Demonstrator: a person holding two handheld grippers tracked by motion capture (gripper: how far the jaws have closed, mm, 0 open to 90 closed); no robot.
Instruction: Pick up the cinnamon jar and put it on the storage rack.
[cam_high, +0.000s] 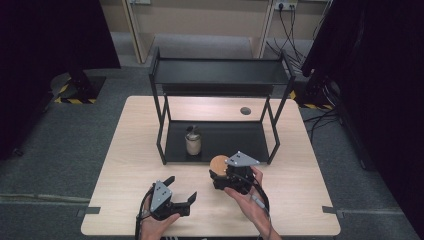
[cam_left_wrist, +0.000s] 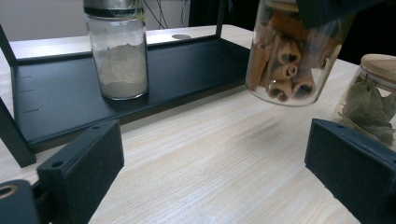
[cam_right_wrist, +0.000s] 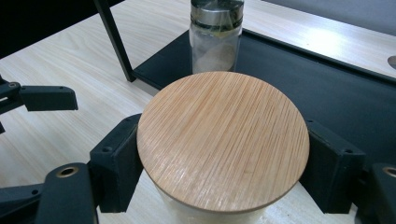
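Our right gripper (cam_high: 220, 176) pinches the cinnamon jar (cam_left_wrist: 293, 56) aloft beside the shelf (cam_high: 220, 142); our left gripper (cam_high: 181, 189) rests spread. A tilt could slip the jar onto the counter (cam_high: 130, 150).

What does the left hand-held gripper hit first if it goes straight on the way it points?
Probably the black metal rack's lower shelf edge. The left hand-held gripper, jaws open, faces bare light wooden tabletop before it; the glass jar of cinnamon sticks hangs lifted off to one side. Depth is unclear.

Jar (cam_left_wrist: 289, 60): clear glossy glass, lid (cam_right_wrist: 223, 140) pale fine-grained wood, smooth. Bench (cam_high: 125, 165): light matt wood grain. Rack (cam_high: 220, 75): black matt metal. Fingers (cam_left_wrist: 84, 163): black matt plastic.
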